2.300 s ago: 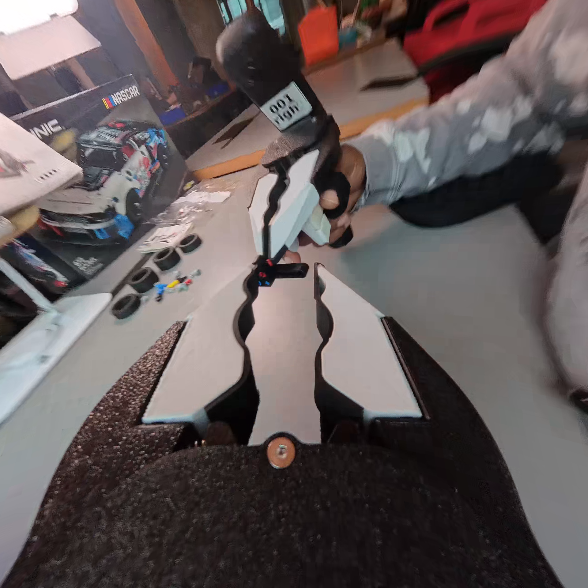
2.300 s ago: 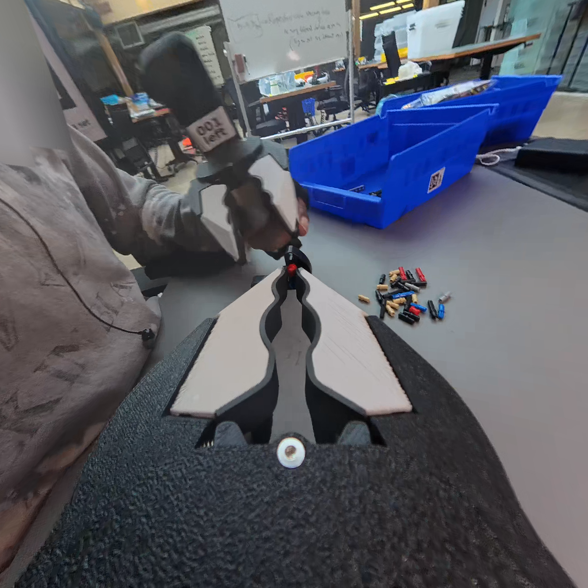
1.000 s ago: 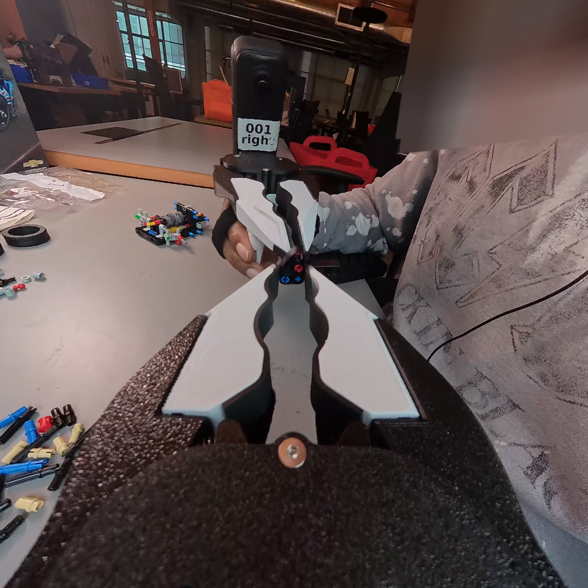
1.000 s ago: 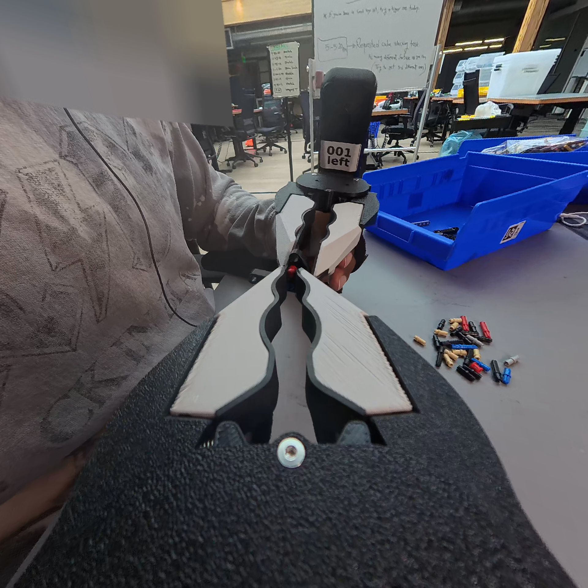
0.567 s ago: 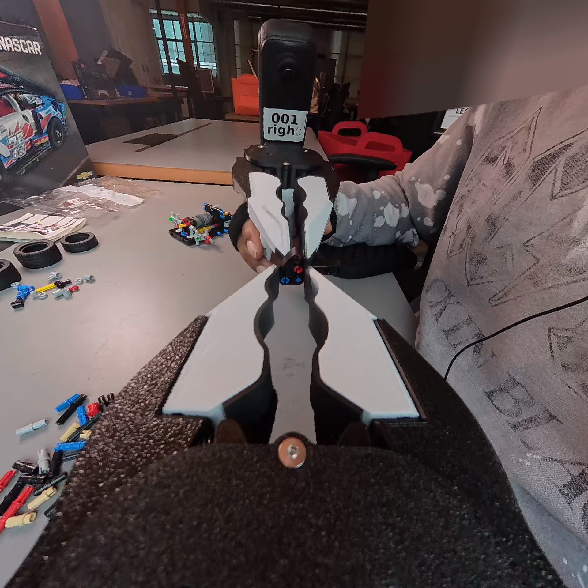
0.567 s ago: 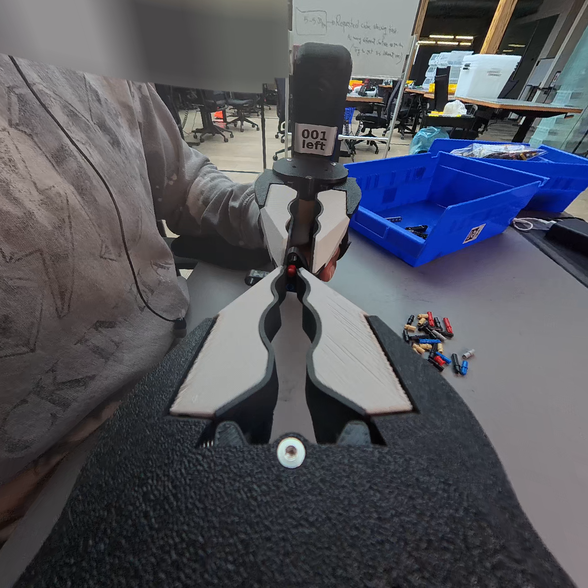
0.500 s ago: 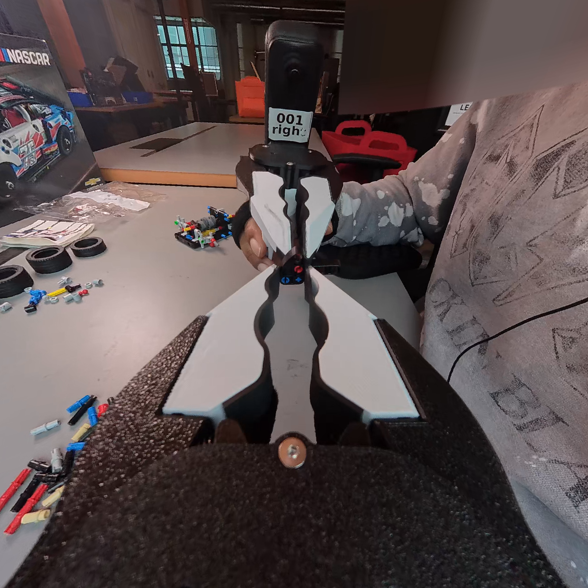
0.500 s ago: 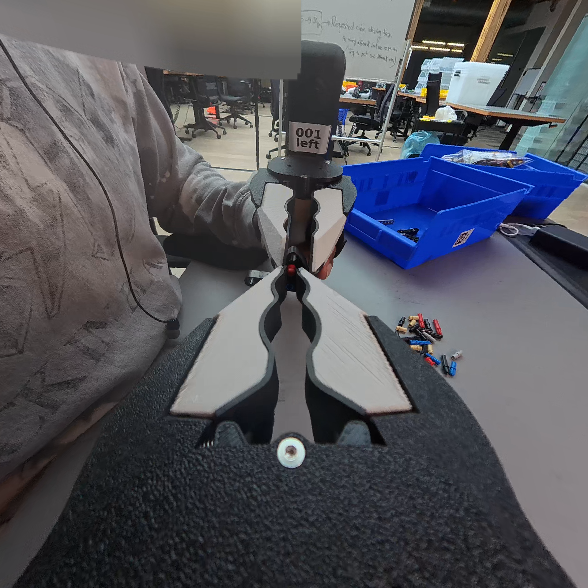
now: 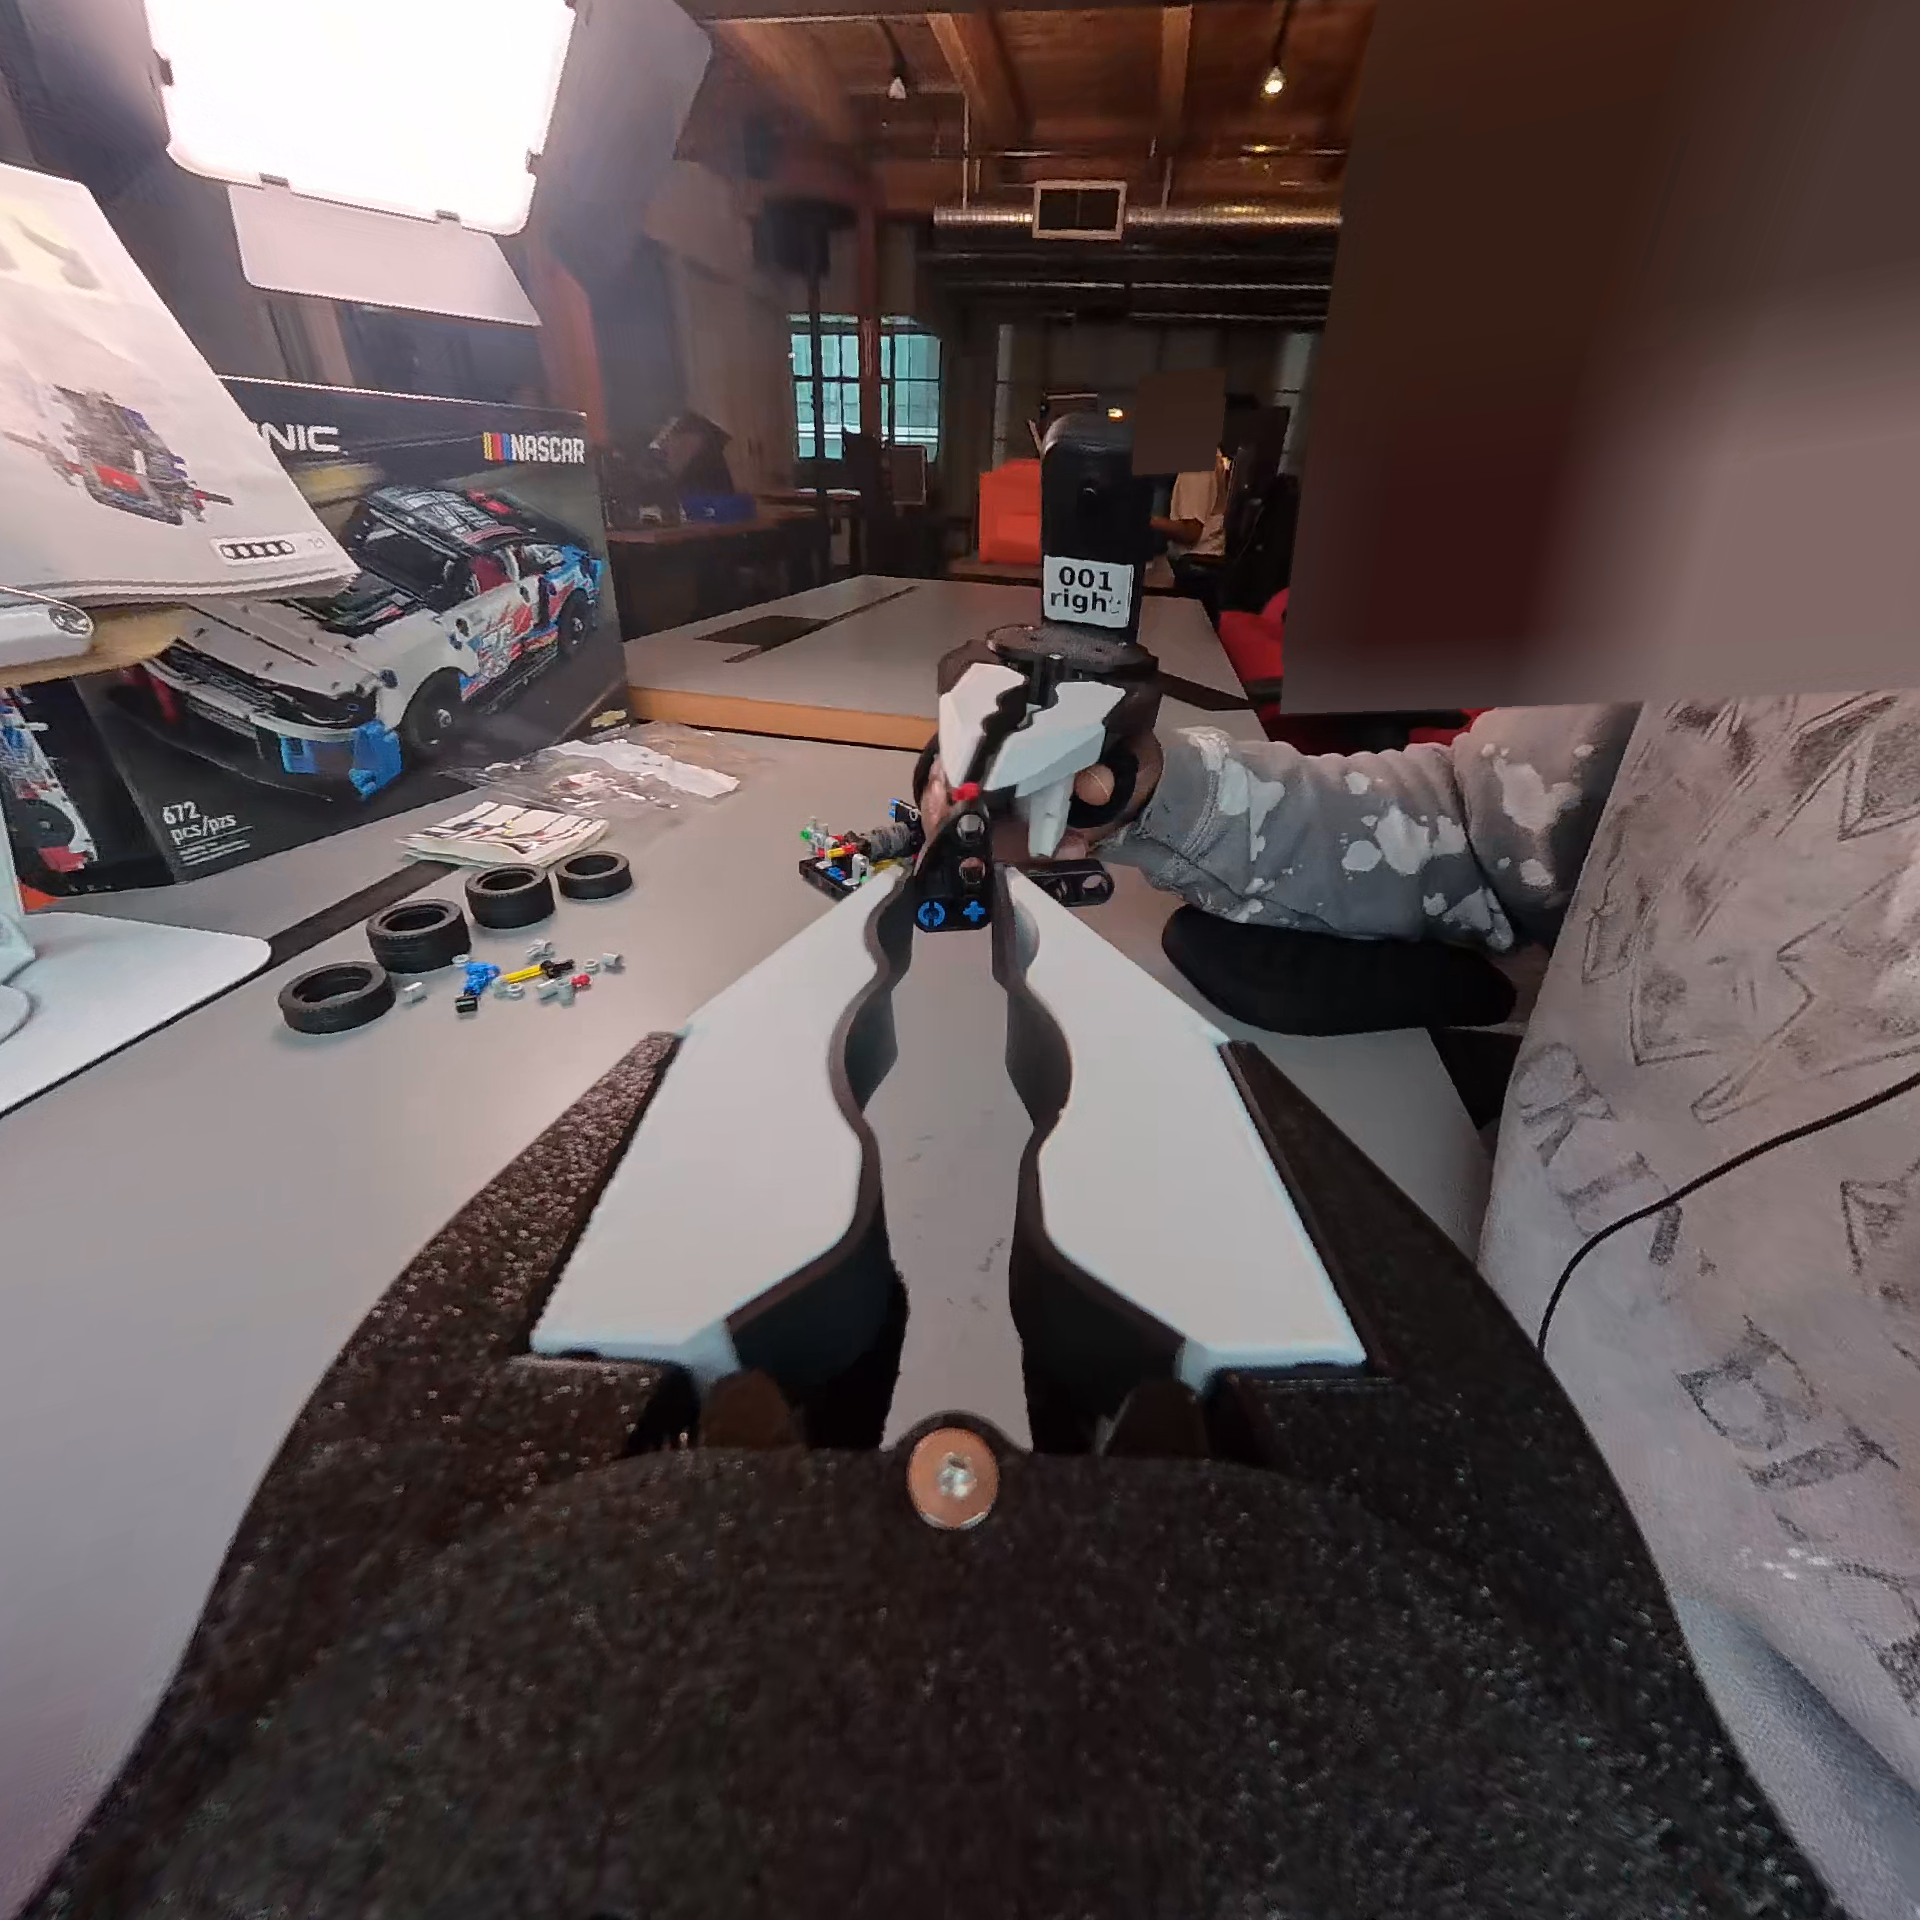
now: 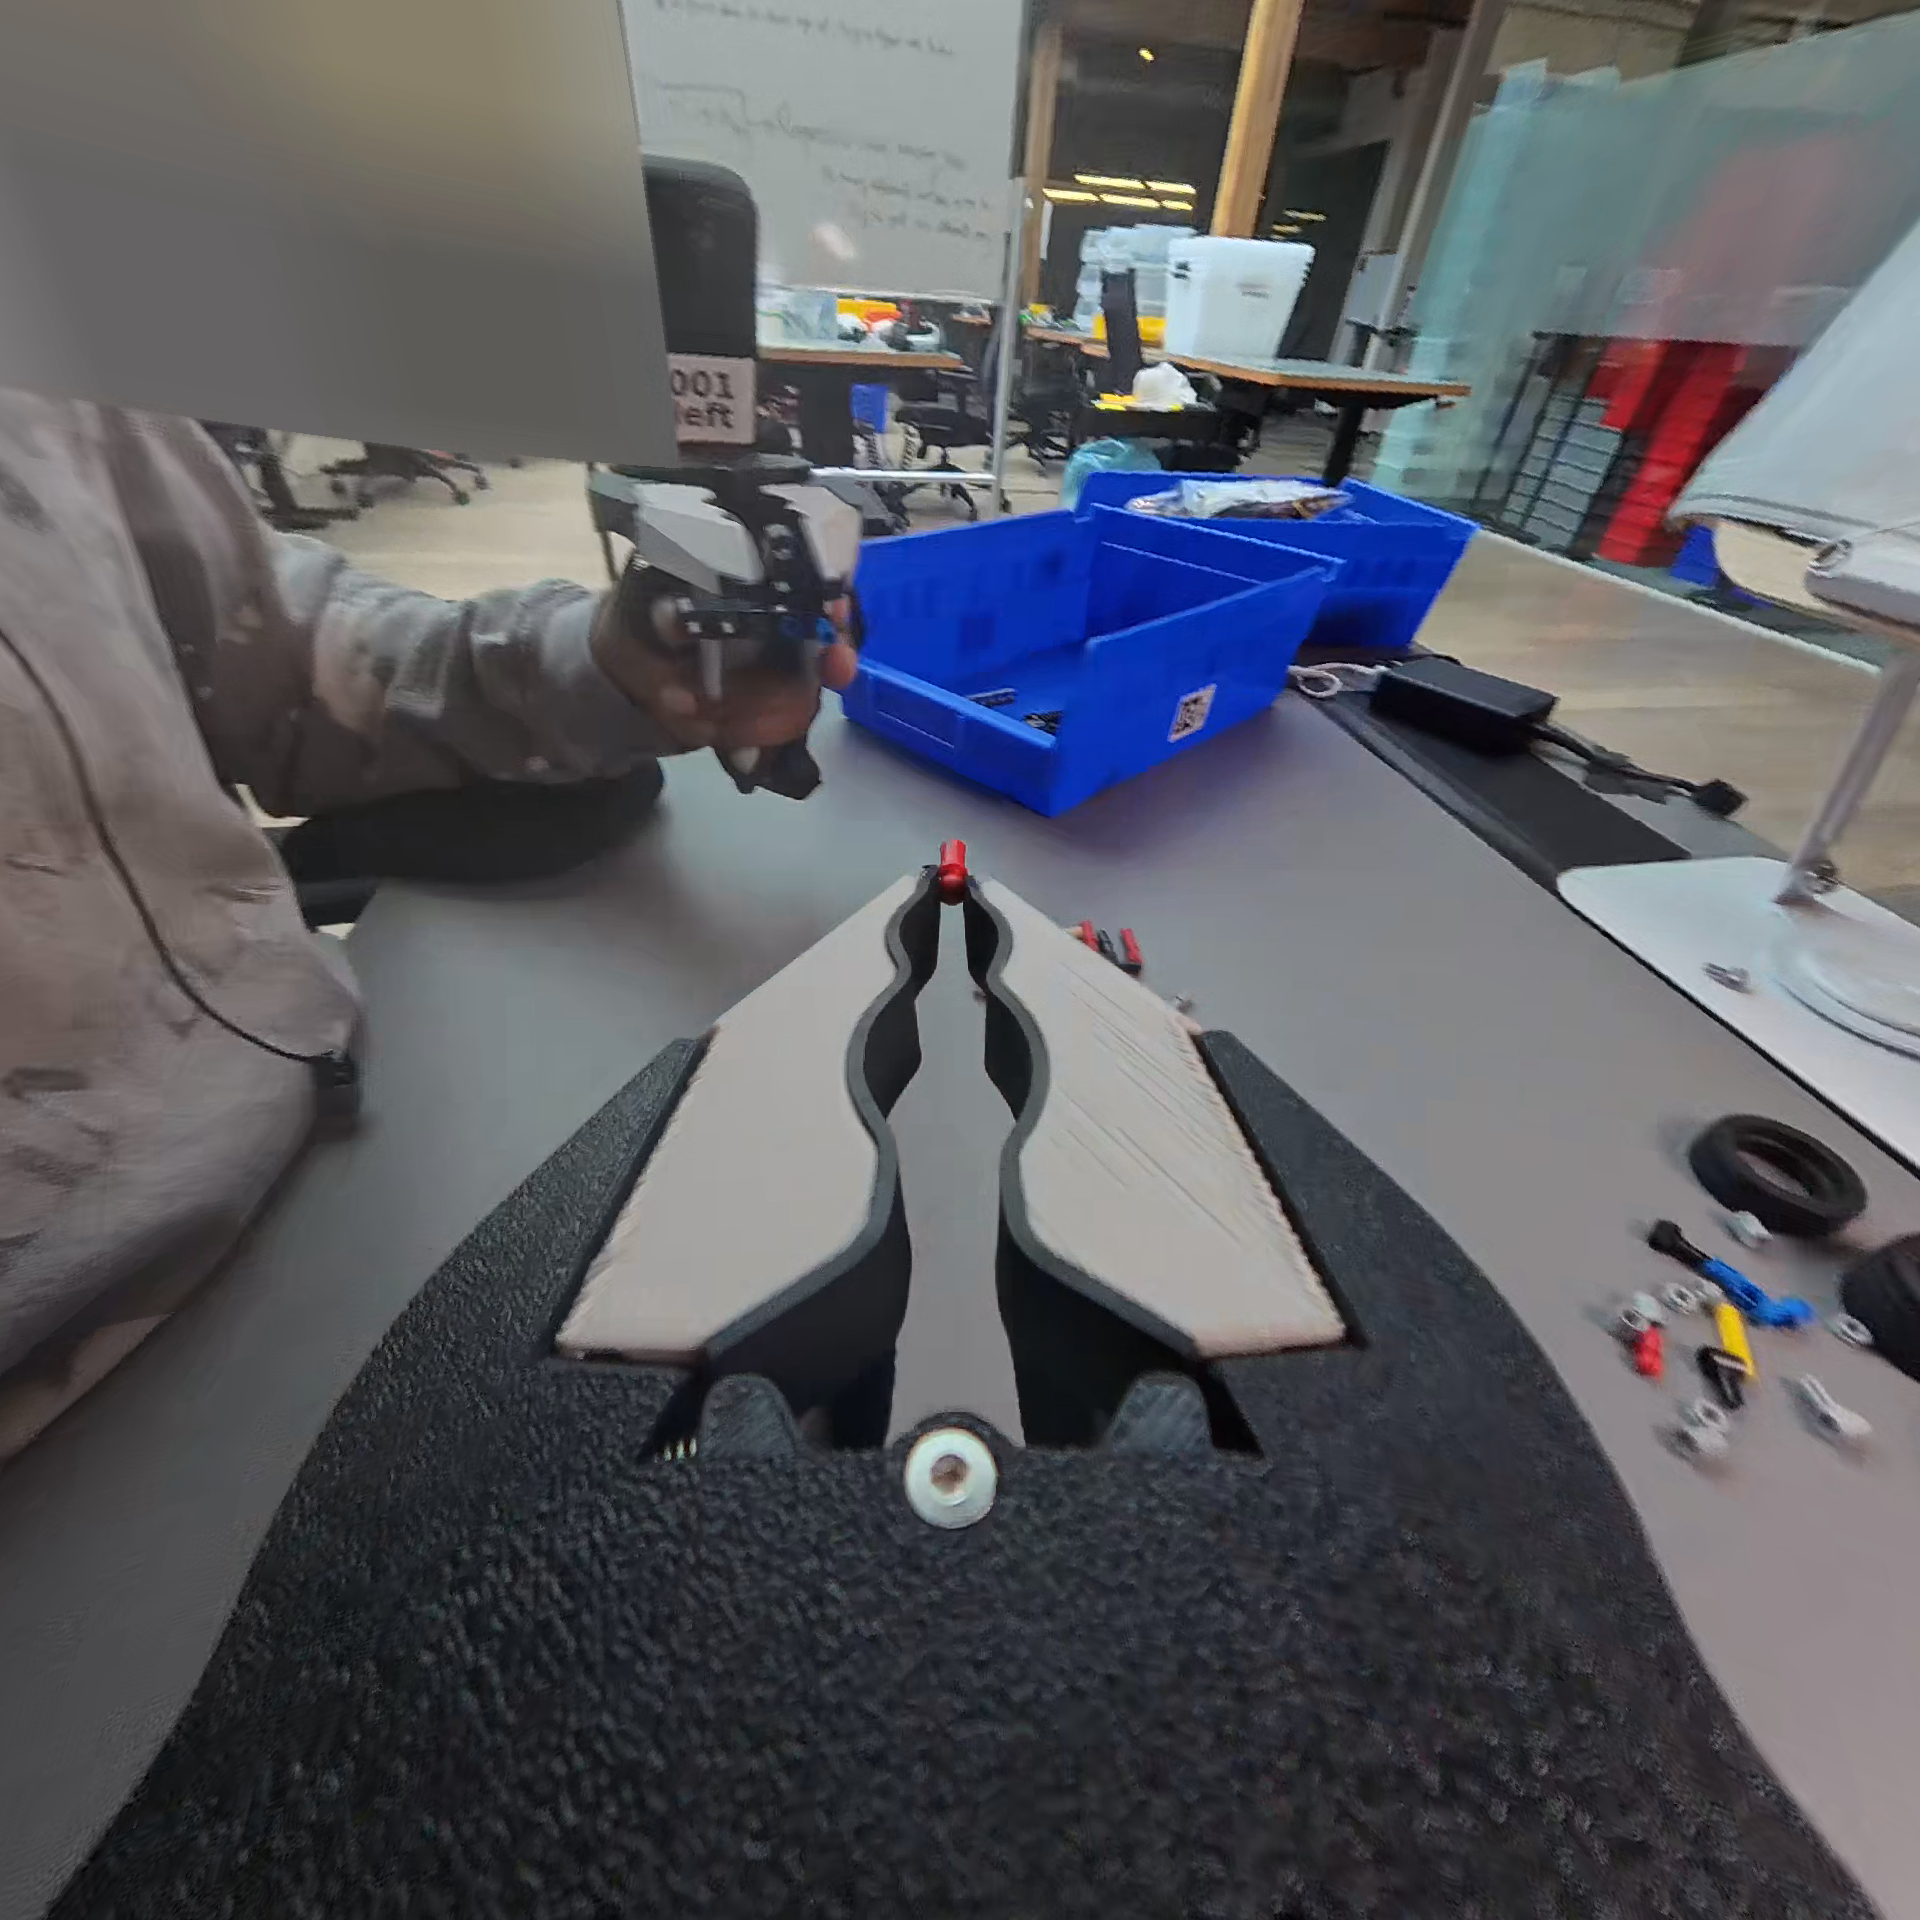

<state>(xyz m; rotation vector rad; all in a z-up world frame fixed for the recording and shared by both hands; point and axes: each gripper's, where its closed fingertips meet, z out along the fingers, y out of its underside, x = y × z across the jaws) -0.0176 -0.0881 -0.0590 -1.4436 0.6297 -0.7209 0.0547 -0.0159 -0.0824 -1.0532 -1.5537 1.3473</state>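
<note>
Above the grey desk (image 9: 260, 1164), my left gripper (image 9: 948, 902) is clamped on a small black brick piece with blue pins (image 9: 951, 894). My right gripper (image 10: 951, 891) is closed on a red peg (image 10: 950, 868) at its very tips, held apart from the left one. Four black tyres (image 9: 416, 935) and loose small parts (image 9: 520, 977) lie near a car kit box (image 9: 343, 644). Two blue bins (image 10: 1101, 644) stand farther back.

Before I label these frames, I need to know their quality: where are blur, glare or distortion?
Left wrist view: sharp; the light panel is blown out white; wide-angle bending at the edges. Right wrist view: motion blur smears the left gripper and the small parts; the red pin between the right gripper fingers stays crisp.
</note>
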